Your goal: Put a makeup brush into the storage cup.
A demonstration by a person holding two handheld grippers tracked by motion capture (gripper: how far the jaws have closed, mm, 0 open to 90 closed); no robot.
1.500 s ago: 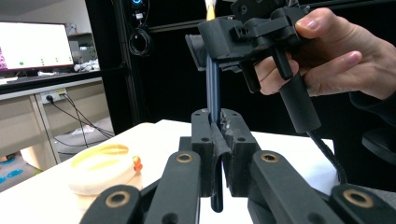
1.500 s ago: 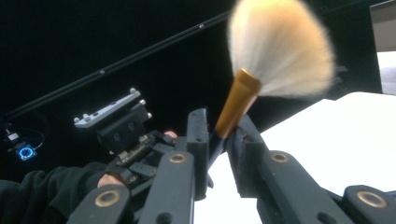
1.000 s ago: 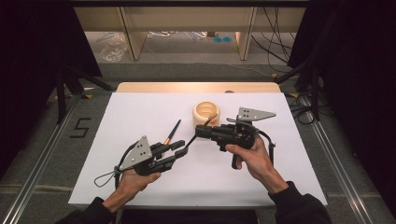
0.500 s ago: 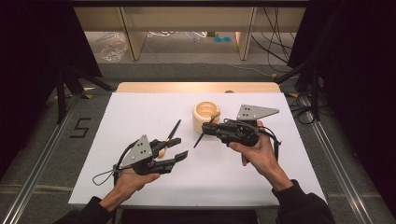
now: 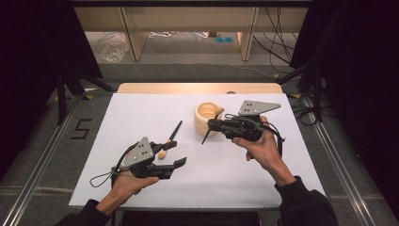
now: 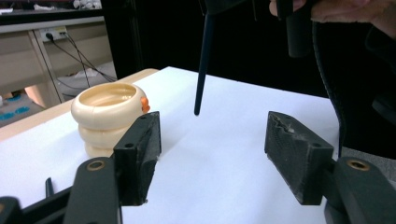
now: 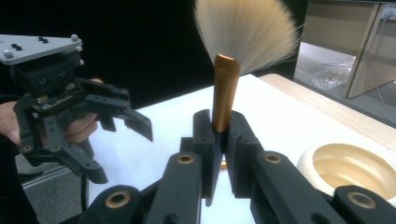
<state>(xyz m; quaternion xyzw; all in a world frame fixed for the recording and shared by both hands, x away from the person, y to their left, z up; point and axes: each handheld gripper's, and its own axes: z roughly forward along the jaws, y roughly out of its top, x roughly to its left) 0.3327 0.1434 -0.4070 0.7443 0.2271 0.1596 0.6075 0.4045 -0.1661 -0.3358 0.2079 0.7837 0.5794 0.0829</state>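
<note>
Plainly the work centres on the black-handled brush with a gold ferrule and pale fanned bristles (image 7: 225, 93), which the right gripper (image 7: 219, 135) has clenched at the join of ferrule and handle, pads (image 7: 204, 135) on either side; it hangs over the white table cover (image 5: 141, 108) just beside the cream ringed ceramic cup (image 5: 208, 117), likely so it can be stood inside. Meanwhile the left gripper (image 6: 212, 154) rests low near the front edge, its jaws having just been opening with nothing between them; a second slim brush (image 5: 170, 139) lies just beyond it.
</note>
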